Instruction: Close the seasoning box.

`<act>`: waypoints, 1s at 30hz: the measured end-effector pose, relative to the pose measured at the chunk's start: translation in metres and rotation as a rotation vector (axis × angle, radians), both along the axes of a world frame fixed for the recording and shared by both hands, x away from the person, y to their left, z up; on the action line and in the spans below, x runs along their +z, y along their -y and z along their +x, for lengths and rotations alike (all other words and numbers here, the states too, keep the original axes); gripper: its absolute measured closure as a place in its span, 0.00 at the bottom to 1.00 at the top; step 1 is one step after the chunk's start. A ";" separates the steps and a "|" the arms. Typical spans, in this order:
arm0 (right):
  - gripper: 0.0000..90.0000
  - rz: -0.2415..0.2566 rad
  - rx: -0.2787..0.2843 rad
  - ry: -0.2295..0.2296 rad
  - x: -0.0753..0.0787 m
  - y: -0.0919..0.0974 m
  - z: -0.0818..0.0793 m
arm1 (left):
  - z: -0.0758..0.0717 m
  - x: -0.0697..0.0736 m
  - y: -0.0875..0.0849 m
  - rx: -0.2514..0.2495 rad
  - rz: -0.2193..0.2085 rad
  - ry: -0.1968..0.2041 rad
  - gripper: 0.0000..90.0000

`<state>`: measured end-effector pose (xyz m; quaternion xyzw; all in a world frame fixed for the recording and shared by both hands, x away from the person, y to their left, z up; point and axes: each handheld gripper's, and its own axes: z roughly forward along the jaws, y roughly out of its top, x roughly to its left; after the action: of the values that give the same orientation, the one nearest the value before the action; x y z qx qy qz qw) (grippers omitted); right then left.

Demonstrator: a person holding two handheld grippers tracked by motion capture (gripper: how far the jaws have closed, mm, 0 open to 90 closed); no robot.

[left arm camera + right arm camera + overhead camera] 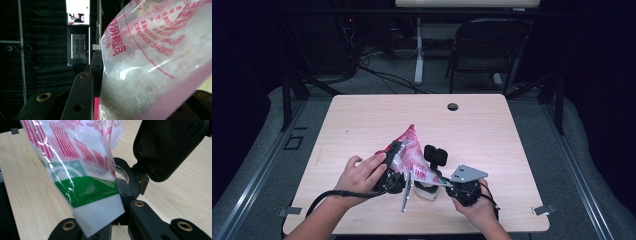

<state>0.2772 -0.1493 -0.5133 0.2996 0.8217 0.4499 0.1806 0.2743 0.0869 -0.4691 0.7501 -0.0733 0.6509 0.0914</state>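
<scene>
One plastic bag [409, 152] of white grains hangs above the table [362, 115], and we hold it with two grippers: our left gripper [393, 159] clamps its side, our right gripper [443, 181] pinches its lower corner. One open-lidded jar [430, 187] stands underneath.

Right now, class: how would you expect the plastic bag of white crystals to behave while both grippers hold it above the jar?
The plastic bag is probably floppy: its film creases and sags between the left gripper and the right gripper. The crystals would likely shift toward the lower corner. The glossy film may be slippery, so the pinched corner could slide.
</scene>
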 end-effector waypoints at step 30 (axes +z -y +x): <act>1.00 -0.007 -0.002 0.005 0.001 0.000 0.000 | -0.002 0.003 0.000 -0.004 0.004 0.013 0.80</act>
<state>0.2771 -0.1490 -0.5127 0.2987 0.8224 0.4477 0.1842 0.2726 0.0866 -0.4662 0.7457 -0.0767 0.6556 0.0909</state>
